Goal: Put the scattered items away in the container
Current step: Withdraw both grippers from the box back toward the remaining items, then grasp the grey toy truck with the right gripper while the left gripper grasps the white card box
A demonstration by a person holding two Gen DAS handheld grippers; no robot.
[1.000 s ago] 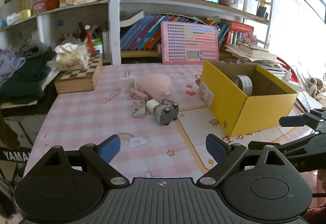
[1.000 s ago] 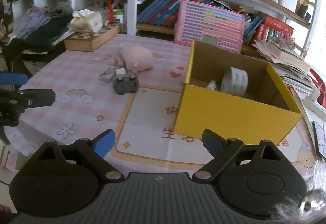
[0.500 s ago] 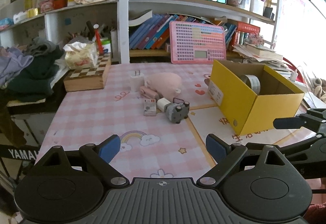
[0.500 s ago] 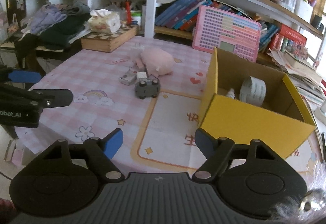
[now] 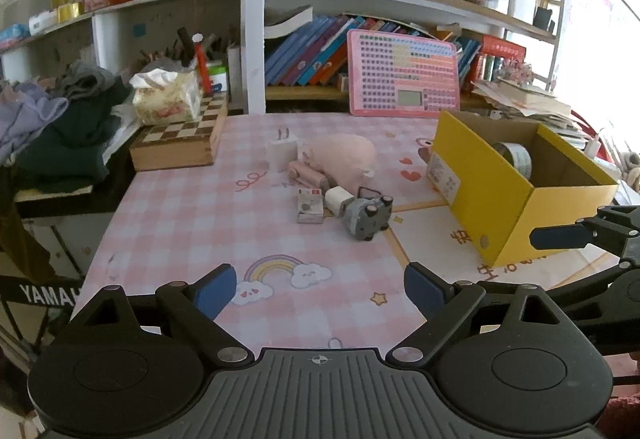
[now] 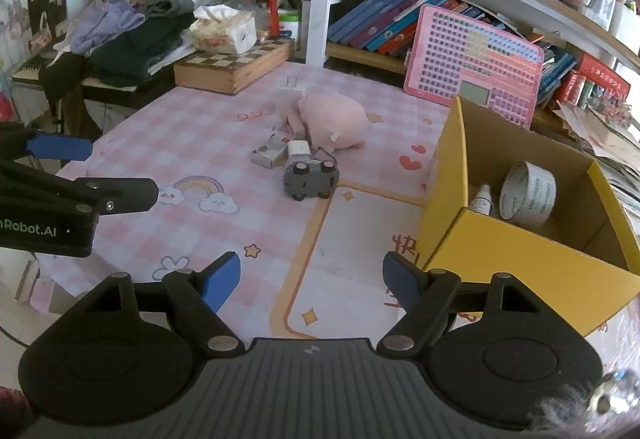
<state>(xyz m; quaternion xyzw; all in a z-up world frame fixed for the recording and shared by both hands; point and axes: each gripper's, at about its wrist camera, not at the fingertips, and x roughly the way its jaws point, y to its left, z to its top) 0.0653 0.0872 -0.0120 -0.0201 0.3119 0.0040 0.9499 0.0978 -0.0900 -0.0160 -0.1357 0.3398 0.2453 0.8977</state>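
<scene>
Left wrist view: the left claw (image 5: 320,285) hangs with its blue-padded fingers apart over the near edge of the pink checked desk (image 5: 200,215), holding nothing. The right claw (image 6: 312,275) is likewise spread and empty. Farther off lie a grey toy car (image 5: 367,217), a small white charger cube (image 5: 338,199) and a pink plush pig (image 5: 344,157). To the right stands the yellow cardboard box (image 6: 520,255), holding a tape roll (image 6: 528,195).

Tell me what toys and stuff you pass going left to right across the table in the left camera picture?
Chessboard box → white plug → pink plush pig → grey toy car → yellow box.
</scene>
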